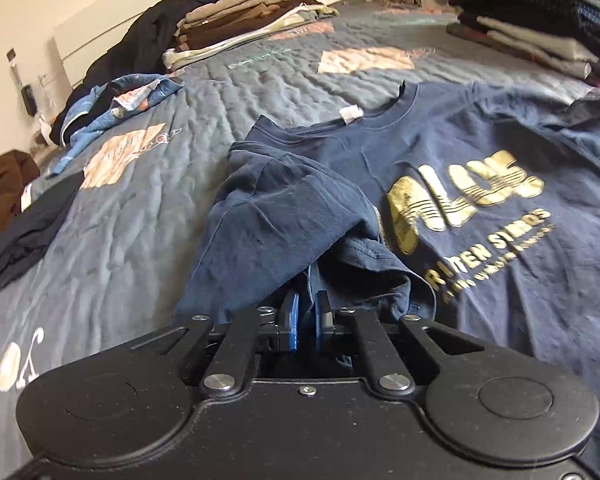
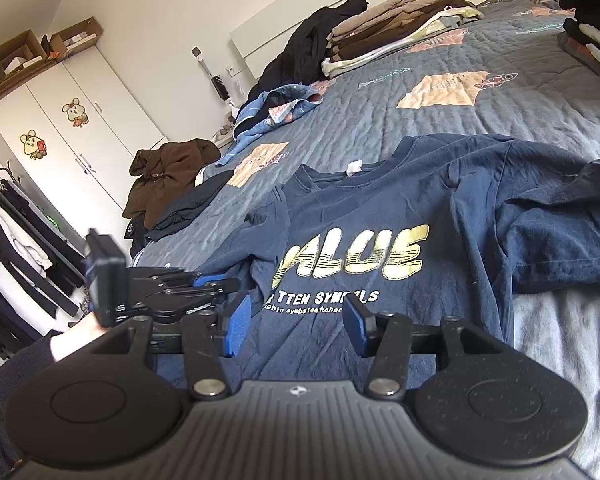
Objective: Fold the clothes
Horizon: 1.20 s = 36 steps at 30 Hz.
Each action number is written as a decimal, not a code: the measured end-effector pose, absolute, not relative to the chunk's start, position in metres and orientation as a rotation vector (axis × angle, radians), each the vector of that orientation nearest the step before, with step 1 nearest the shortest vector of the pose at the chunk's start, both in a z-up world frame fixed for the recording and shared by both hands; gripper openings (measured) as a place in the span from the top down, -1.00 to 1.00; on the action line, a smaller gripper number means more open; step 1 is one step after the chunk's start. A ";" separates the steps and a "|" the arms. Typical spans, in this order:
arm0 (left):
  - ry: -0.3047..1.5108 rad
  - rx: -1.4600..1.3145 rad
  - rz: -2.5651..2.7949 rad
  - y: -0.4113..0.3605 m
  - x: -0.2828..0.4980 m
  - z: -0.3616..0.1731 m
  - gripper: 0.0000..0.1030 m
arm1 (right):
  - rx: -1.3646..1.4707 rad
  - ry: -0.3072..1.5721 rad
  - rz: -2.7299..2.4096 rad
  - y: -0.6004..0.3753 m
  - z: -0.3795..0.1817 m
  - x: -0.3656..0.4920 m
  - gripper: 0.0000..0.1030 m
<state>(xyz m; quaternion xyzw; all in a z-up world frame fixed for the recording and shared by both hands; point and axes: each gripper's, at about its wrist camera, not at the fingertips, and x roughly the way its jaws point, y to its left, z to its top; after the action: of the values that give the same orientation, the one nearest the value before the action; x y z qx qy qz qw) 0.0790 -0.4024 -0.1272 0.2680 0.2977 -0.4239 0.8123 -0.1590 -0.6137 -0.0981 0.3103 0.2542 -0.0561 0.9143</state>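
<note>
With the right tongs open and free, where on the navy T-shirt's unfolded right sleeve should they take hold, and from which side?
Probably the sleeve's hem edge, approached from the T-shirt's outer right side, low along the bed. That sleeve lies spread and rumpled, its cuff raised, giving the right tongs an edge to pinch. The left tongs already pinch the other sleeve.
</note>
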 end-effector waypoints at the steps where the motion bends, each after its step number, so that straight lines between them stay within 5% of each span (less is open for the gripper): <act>1: 0.638 0.553 -0.915 -0.395 0.075 -0.122 0.85 | 0.638 0.525 -0.114 -0.613 -0.098 -0.159 0.03; 14: 0.672 0.294 -0.817 -0.357 0.051 -0.113 0.85 | 0.385 0.664 -0.006 -0.560 -0.098 -0.095 0.01; 31: 0.665 0.376 -0.869 -0.353 0.046 -0.132 0.85 | -0.075 0.807 0.053 -0.512 -0.127 0.031 0.08; 32: 0.671 0.369 -0.865 -0.352 0.048 -0.132 0.85 | -0.096 0.821 0.053 -0.510 -0.130 0.035 0.15; 35: 0.683 0.351 -0.859 -0.347 0.052 -0.131 0.84 | -0.092 0.828 0.056 -0.513 -0.131 0.034 0.91; 36: 0.686 0.341 -0.860 -0.346 0.054 -0.129 0.84 | -0.074 0.821 0.058 -0.515 -0.129 0.032 0.93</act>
<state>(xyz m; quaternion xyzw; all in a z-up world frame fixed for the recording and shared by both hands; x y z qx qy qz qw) 0.0541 -0.3457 -0.1287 0.1612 0.3246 -0.4067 0.8386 0.0317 -0.5155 -0.1291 -0.0361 0.3991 0.0282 0.9158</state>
